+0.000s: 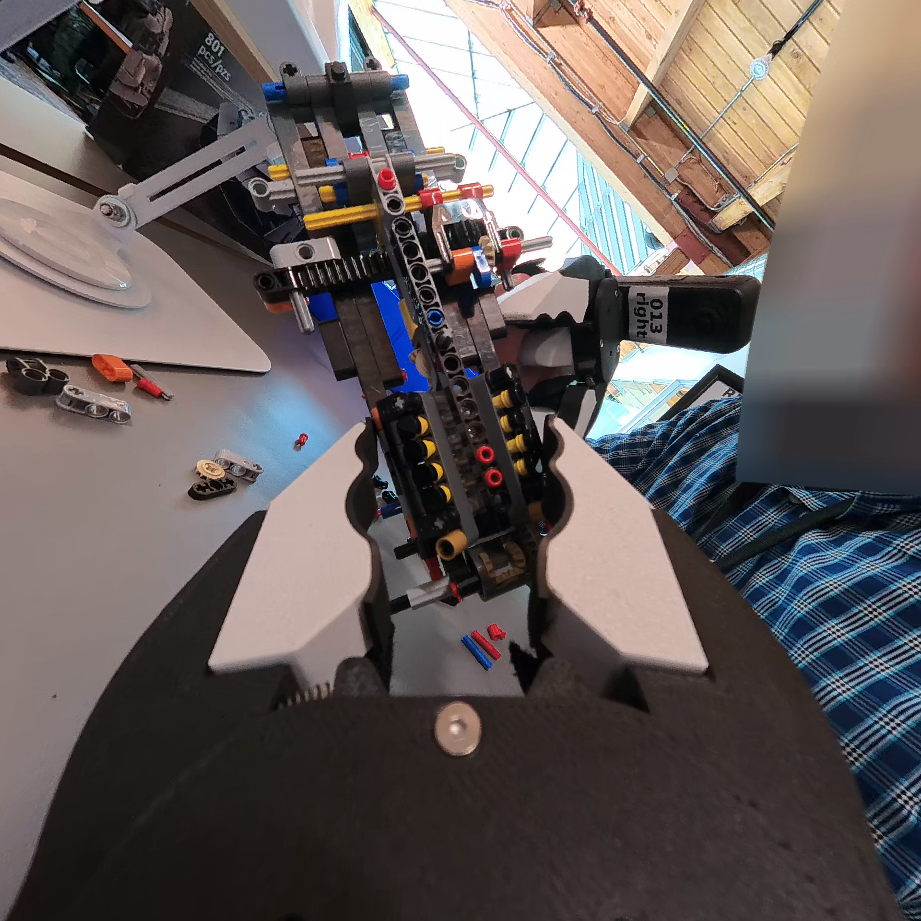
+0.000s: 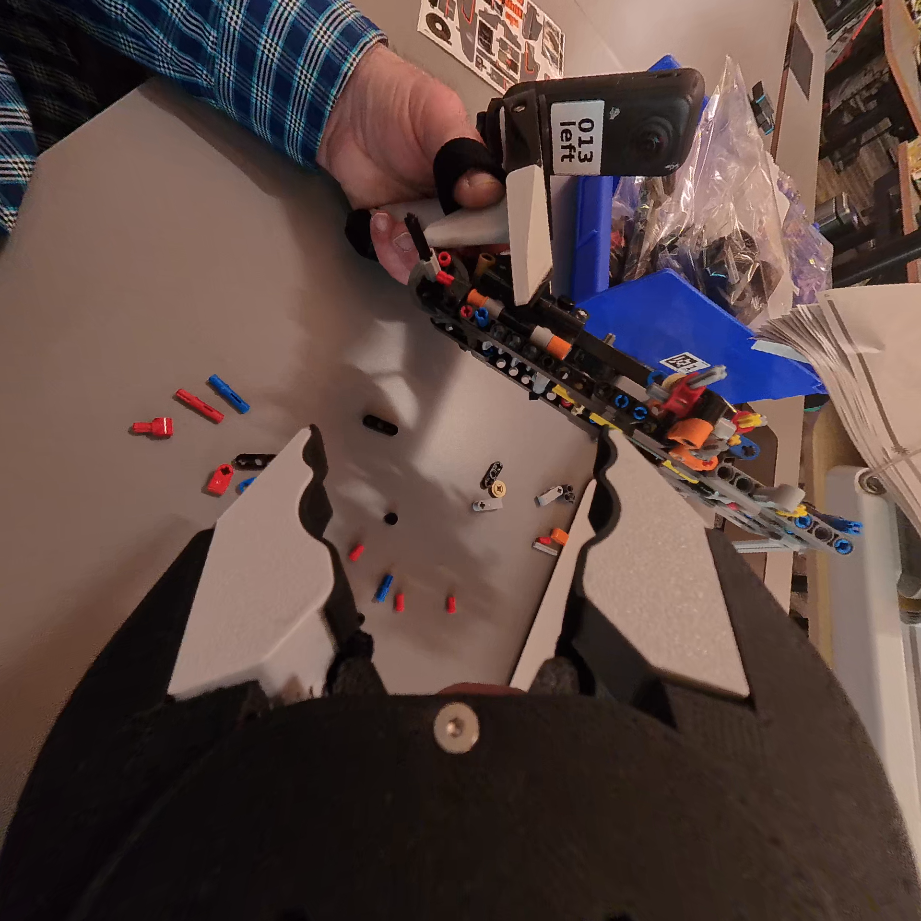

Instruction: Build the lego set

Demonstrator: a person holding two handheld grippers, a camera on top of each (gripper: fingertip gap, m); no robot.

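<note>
A long Technic Lego assembly (image 1: pixel 433 349) of black, grey, yellow and red beams, axles and gears is clamped at its near end between the fingers of my left gripper (image 1: pixel 456 448), held tilted above the grey table (image 1: pixel 149 523). My right gripper (image 2: pixel 458 438) is open and empty over the table. The assembly (image 2: pixel 598 369) runs diagonally past its right fingertip (image 2: pixel 610 448), not between the jaws. In the left wrist view the right gripper (image 1: pixel 513 324) sits at the assembly's right side. In the right wrist view the left gripper (image 2: pixel 483 269) holds the assembly's far end.
Loose parts lie on the table: red and blue pins (image 2: pixel 199 404), small red pins (image 2: pixel 398 600), grey and black connectors (image 1: pixel 94 403), an orange piece (image 1: pixel 112 367). The set's box (image 1: pixel 149 75), a white stand (image 1: pixel 60 249), a blue bin (image 2: pixel 688 329), bagged parts (image 2: pixel 722 199) and a booklet (image 2: pixel 857 349) surround the work area. The tips of one gripper are about 6 cm away from the tips of the other. My left tips are roughly 15 cm from the orange piece (image 1: pixel 112 367). My right wrist view (image 2: pixel 559 536) looks at it from another angle.
</note>
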